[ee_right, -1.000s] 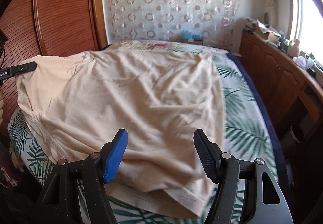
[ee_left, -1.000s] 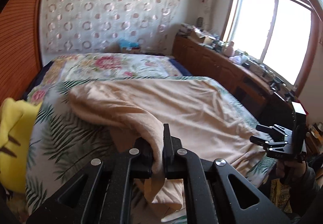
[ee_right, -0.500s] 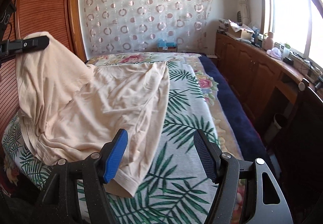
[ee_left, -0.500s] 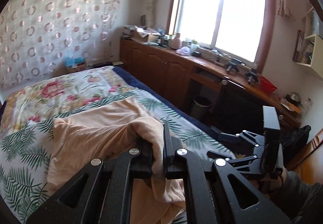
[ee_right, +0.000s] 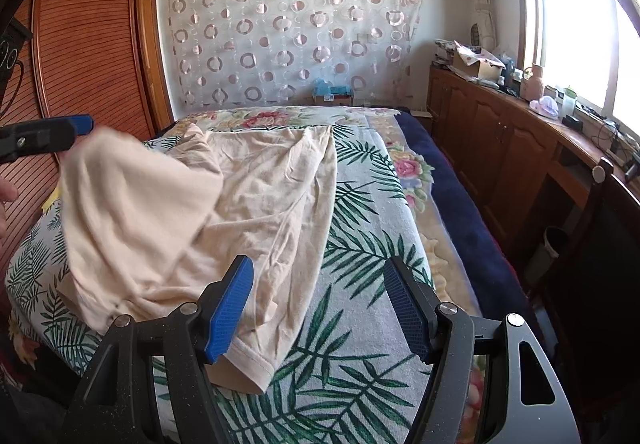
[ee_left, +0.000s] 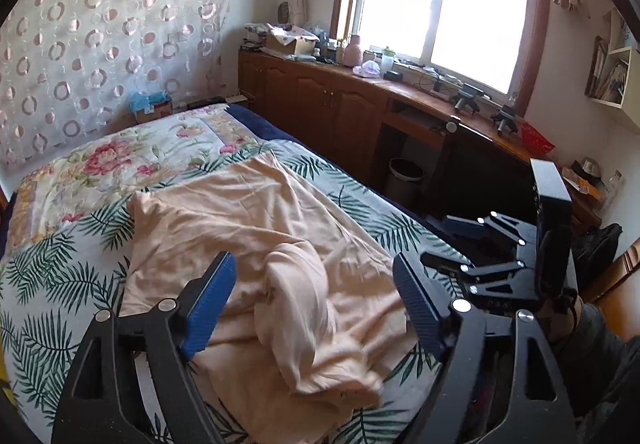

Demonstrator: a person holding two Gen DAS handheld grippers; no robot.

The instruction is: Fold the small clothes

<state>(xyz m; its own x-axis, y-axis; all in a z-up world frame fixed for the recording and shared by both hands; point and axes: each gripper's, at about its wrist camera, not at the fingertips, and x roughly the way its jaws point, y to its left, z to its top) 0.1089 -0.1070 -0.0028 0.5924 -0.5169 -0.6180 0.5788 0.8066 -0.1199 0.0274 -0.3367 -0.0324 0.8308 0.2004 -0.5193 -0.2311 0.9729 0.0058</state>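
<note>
A peach garment lies half folded on the bed, one part thrown over the rest in a rumpled heap. My left gripper is open just above that heap, nothing between its blue pads. In the right wrist view the same garment lies at the left, its raised flap blurred just below the left gripper's fingers. My right gripper is open and empty above the garment's hem corner; it also shows in the left wrist view.
The bed has a leaf and flower print cover. A wooden cabinet run under the window stands along the bed's right side, with a bin below. A wooden wardrobe stands at the left.
My left gripper carried the garment's edge over to the right, then opened and let it go. The flap is dropping onto the rest of the garment. My right gripper stayed open.
</note>
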